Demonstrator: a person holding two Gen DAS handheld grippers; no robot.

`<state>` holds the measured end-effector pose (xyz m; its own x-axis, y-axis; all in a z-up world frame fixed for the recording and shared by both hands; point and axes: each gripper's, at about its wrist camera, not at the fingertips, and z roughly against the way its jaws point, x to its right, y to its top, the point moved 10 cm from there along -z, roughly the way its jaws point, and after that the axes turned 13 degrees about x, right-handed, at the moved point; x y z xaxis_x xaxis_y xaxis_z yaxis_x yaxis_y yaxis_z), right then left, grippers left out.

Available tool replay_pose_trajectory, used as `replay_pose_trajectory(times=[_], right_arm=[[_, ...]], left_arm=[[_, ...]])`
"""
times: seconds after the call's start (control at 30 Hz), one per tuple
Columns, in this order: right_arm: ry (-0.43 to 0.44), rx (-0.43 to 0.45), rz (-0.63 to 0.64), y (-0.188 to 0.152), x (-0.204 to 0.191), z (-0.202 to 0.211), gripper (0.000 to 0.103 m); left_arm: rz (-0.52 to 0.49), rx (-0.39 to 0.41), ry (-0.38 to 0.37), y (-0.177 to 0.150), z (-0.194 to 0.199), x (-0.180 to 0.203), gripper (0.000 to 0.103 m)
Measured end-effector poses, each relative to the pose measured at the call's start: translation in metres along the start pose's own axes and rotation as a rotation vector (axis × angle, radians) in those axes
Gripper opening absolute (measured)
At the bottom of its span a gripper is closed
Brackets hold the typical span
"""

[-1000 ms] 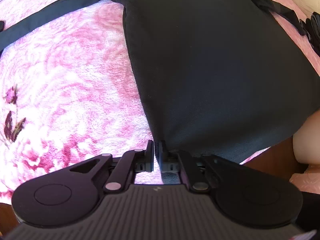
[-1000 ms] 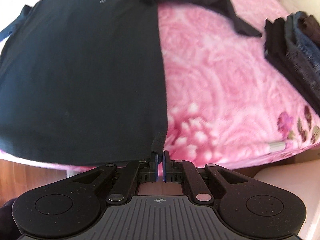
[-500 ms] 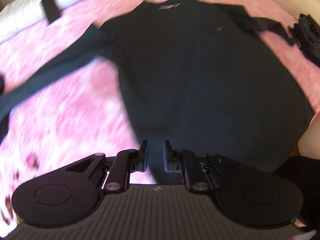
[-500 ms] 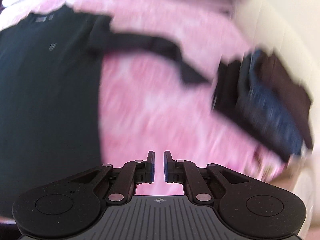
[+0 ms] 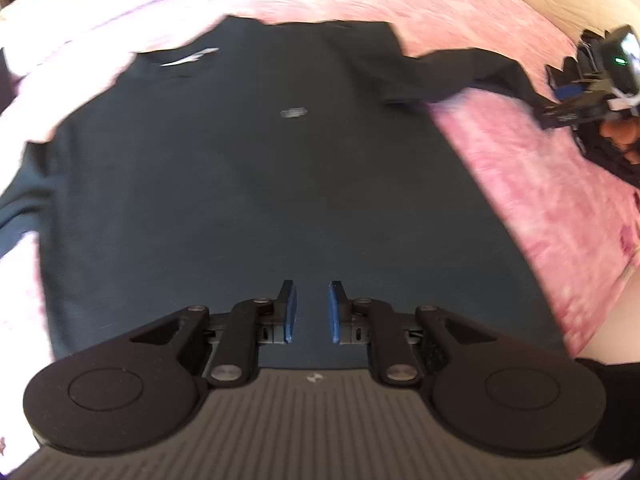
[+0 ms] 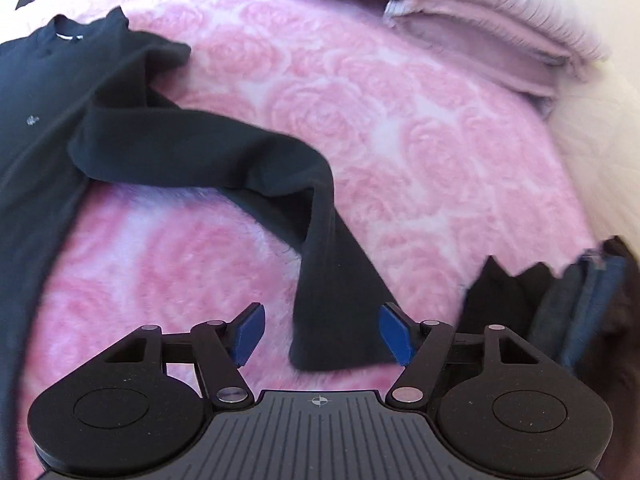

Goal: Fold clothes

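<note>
Between the pads of the right gripper, whose jaws are just opening wide, the shirt sleeve is lying untouched (no longer the hem), while the left gripper, slightly parted and empty, is hovering over the black shirt, so sleeve folding is probably coming next.

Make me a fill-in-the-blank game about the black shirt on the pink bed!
1. The black shirt lies spread flat on a blanket whose colour is ____.
2. The right tool has its blue pads wide apart, with the end of the shirt's ____ lying between them.
3. The left tool hovers above the shirt with ____ between its pads.
4. Beside the right tool, at the right edge, sits a pile of folded clothes; one piece is blue ____.

Missing words: pink; sleeve; nothing; denim
</note>
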<state>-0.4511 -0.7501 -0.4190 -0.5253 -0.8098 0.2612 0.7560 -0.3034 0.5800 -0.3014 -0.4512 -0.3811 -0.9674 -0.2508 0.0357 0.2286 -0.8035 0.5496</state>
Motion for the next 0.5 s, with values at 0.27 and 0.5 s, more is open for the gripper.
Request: replay_pose_trajectory(times=[0.27, 0.5], right_arm=[[0.203, -0.052, -0.093, 0.025, 0.045, -0.003, 0.003], [0.167, -0.061, -0.074, 0.077, 0.128, 0.034, 0.003]], left_arm=[[-0.069, 0.061, -0.061, 0.07, -0.048, 0.06, 0.019], [-0.128, 0.131, -0.08, 0.121, -0.094, 0.071, 0.021]])
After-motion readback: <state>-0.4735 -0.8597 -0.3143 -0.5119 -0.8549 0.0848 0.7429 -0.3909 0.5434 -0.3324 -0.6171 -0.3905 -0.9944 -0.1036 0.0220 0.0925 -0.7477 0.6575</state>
